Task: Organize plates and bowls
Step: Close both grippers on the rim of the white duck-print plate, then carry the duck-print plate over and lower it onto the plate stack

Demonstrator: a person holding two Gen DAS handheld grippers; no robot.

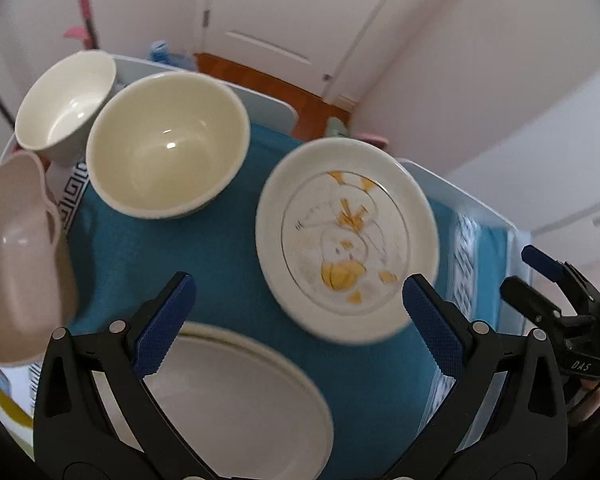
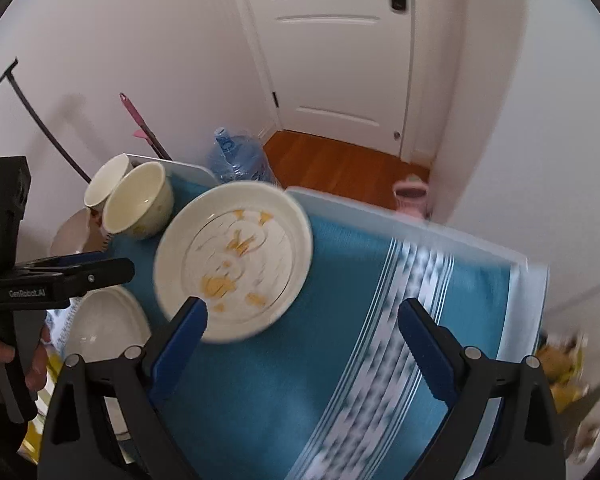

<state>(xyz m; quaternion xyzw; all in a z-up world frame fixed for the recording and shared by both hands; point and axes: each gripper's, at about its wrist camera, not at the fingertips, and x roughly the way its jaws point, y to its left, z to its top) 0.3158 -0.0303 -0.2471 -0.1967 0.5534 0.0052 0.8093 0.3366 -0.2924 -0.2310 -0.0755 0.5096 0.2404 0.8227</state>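
Observation:
A white plate with a yellow duck drawing (image 1: 346, 240) lies on the blue cloth (image 1: 204, 264), also in the right wrist view (image 2: 236, 258). A plain white plate (image 1: 240, 404) lies nearest me under my left gripper (image 1: 298, 322), which is open and empty above the cloth. A large cream bowl (image 1: 168, 144), a smaller white bowl (image 1: 66, 98) and a pinkish bowl (image 1: 14, 256) stand at the left. My right gripper (image 2: 302, 328) is open and empty, hovering just right of the duck plate.
The table's white edge (image 2: 400, 210) runs along the far and right sides. A water jug (image 2: 238, 156) and a pink object (image 2: 410, 196) stand on the wooden floor beyond. The cloth's patterned stripe (image 2: 388, 344) lies to the right.

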